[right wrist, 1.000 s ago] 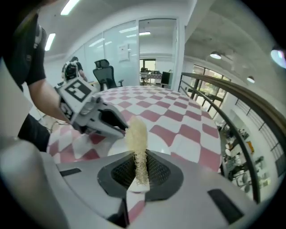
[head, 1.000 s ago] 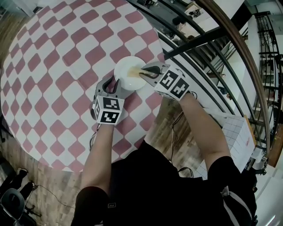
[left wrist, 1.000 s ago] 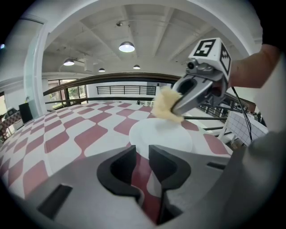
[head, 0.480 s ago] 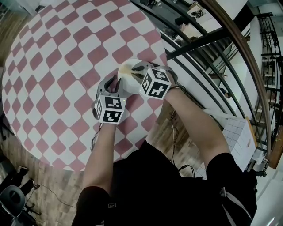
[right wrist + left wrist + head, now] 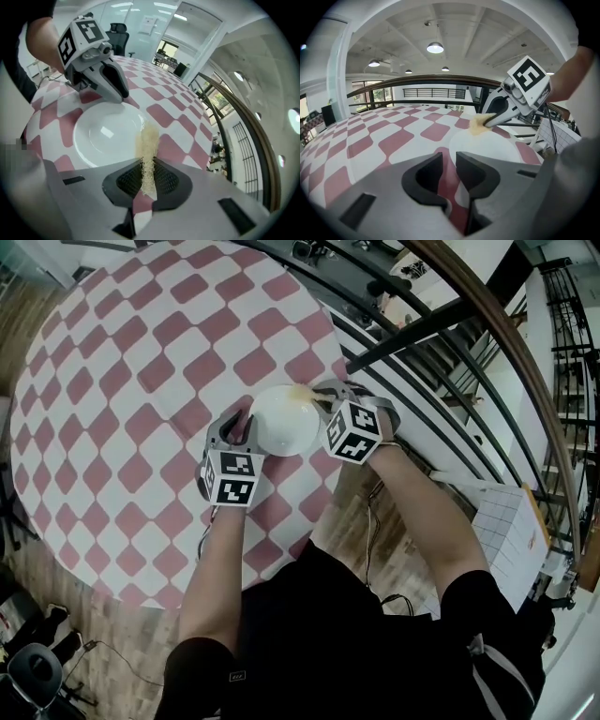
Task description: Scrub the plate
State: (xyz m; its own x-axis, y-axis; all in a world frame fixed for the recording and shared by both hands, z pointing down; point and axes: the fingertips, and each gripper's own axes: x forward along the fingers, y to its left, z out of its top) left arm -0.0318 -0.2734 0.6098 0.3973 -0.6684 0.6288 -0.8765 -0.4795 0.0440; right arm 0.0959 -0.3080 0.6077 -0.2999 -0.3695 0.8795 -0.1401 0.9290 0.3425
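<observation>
A white plate [image 5: 284, 420] lies on the red-and-white checked table [image 5: 141, 381] near its front right edge. My left gripper [image 5: 238, 427] is at the plate's left rim, its jaws nearly together and shut on that rim [image 5: 461, 140]. My right gripper [image 5: 321, 395] is shut on a thin yellowish scrubber [image 5: 302, 393]. The scrubber's tip rests at the plate's far right rim. In the right gripper view the scrubber [image 5: 149, 145] sticks out from between the jaws over the plate [image 5: 105, 133], and the left gripper [image 5: 112, 82] sits on the far rim.
A dark curved railing [image 5: 412, 324] runs just past the table's right side, with a stairwell beyond. A gridded white board [image 5: 506, 540] lies on the floor at the right. The table edge is close under both forearms.
The right gripper swept the scrubber left across the plate, then back to the plate's far right rim. The left gripper has stayed at the left rim.
</observation>
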